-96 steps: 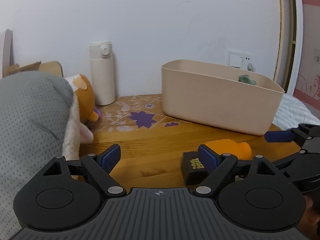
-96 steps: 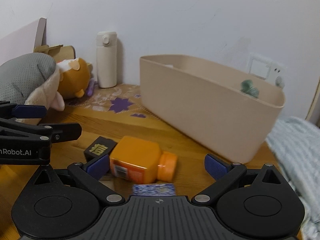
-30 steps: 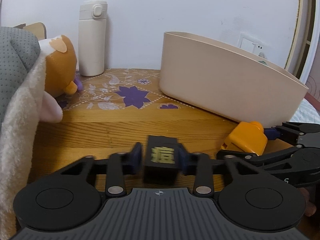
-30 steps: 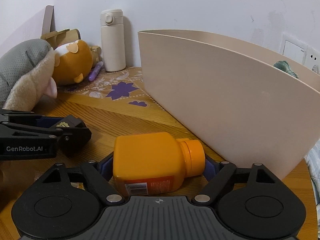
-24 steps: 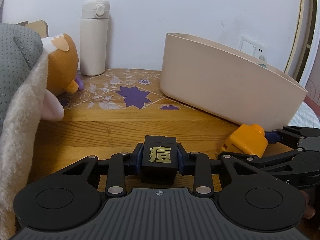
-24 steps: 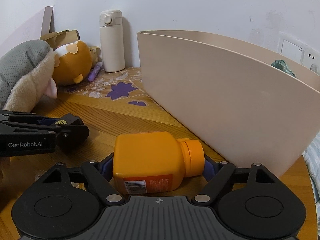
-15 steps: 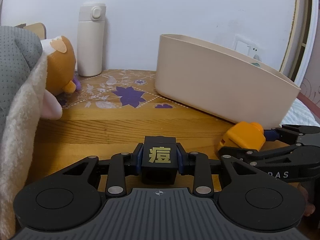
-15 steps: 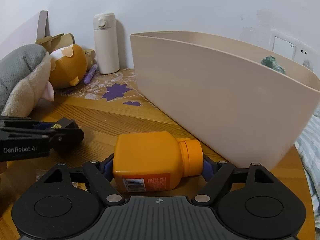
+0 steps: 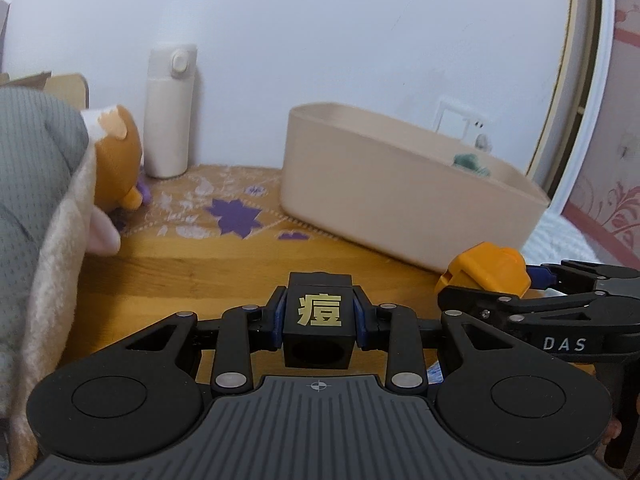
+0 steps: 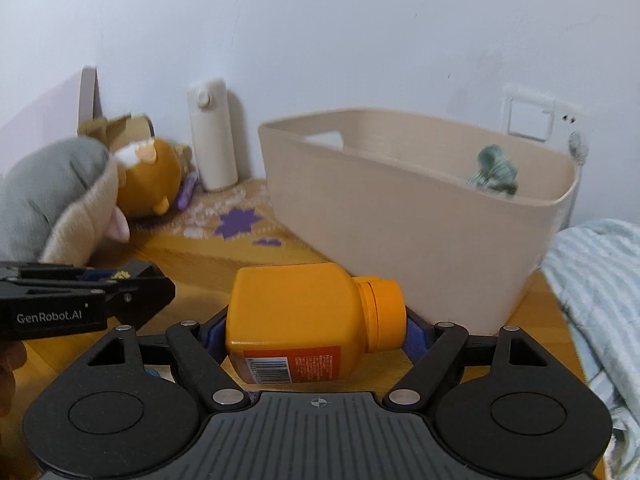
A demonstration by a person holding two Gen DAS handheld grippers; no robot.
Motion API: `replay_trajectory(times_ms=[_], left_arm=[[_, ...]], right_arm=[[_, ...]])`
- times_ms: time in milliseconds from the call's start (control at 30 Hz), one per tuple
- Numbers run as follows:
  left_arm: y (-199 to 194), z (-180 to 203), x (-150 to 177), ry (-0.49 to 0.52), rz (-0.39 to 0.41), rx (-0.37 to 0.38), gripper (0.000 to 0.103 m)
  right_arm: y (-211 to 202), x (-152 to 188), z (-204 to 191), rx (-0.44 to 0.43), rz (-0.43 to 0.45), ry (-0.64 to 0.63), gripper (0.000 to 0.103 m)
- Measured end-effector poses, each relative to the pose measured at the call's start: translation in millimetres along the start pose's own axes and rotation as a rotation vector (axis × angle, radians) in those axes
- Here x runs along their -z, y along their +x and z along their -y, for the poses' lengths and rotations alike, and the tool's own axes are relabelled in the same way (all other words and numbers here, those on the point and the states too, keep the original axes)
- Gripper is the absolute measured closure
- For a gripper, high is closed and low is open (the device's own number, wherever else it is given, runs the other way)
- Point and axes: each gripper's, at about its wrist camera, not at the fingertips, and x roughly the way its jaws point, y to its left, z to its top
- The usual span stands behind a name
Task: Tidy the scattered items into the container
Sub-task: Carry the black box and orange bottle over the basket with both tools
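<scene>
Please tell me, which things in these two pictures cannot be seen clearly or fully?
- Beige bin contents: its near wall hides all but a green item, too blurred to identify, right wrist view.
- Orange bottle label text: too small, right wrist view.
- Orange bottle: mostly hidden by the right tool, left wrist view.
- Grey plush: cut off by the left edge, left wrist view.

The bin [image 10: 420,248] wall hides most of the green thing [image 10: 494,170] inside, the grey plush [image 9: 36,184] runs off the left edge, and the bottle label [image 10: 296,366] print is unreadable.
</scene>
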Motion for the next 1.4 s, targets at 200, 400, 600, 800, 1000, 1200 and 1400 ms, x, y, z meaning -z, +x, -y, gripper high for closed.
replay_trajectory(times_ms=[200, 400, 600, 800, 1000, 1200, 1400], left_arm=[[-13.0, 13.0, -17.0, -0.001, 0.035, 0.019, 0.071], [-21.2, 30.1, -40.3, 0.039, 0.089, 0.036, 0.07], [-31.3, 50.5, -76.8, 0.082, 0.161, 0.048, 0.07], [-27.6, 69.9, -111.4, 0.116, 0.217, 0.042, 0.07], [-1.2, 81.5, -137.0, 0.116, 0.201, 0.045, 0.07], [48.6, 91.5, -148.3, 0.118, 0.113, 0.017, 0.07], [99.7, 90.1, -146.8, 0.148, 0.012, -0.04, 0.07]], right_arm=[[-29.2, -24.5, 4.0, 0.051, 0.058, 0.012, 0.025], [-53.4, -48.6, 20.8, 0.047, 0.122, 0.038, 0.025], [-68.3, -74.4, 39.4, 0.082, 0.177, 0.06, 0.025], [-71.1, -98.4, 60.0, 0.097, 0.211, 0.074, 0.025], [-60.9, -110.5, 77.0, 0.126, 0.224, 0.093, 0.025], [-43.0, -114.0, 86.5, 0.161, 0.215, 0.103, 0.025], [-15.7, -109.0, 96.6, 0.208, 0.164, 0.119, 0.025]])
